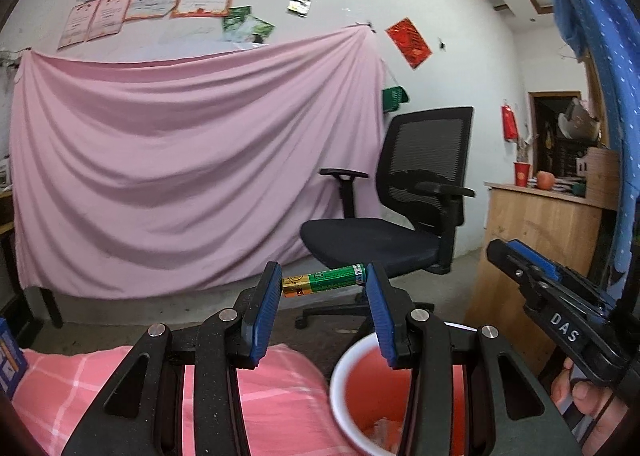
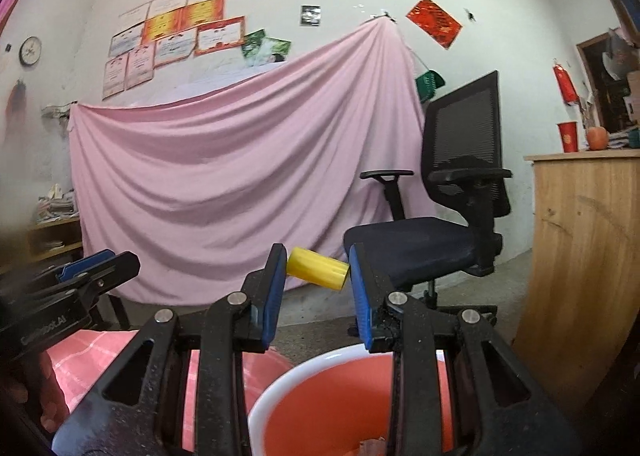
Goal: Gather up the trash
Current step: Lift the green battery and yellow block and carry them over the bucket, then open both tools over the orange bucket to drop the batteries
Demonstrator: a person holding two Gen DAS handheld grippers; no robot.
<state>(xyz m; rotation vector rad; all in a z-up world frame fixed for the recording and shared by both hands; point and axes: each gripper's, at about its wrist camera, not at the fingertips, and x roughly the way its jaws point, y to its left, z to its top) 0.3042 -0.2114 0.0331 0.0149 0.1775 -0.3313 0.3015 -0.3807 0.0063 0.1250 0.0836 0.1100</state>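
Both tools pinch trash endwise: the left tool a battery, the right tool a yellow tube. The red bucket sits below, nearer the right.

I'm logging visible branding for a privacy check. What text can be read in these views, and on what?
"DAS": white letters on the right claw body, seen from the left wrist.
Partly legible, ending "...ot.AI": left claw body.
Battery label: too small.
Wall certificates: blurred.
Red cup: unreadable.
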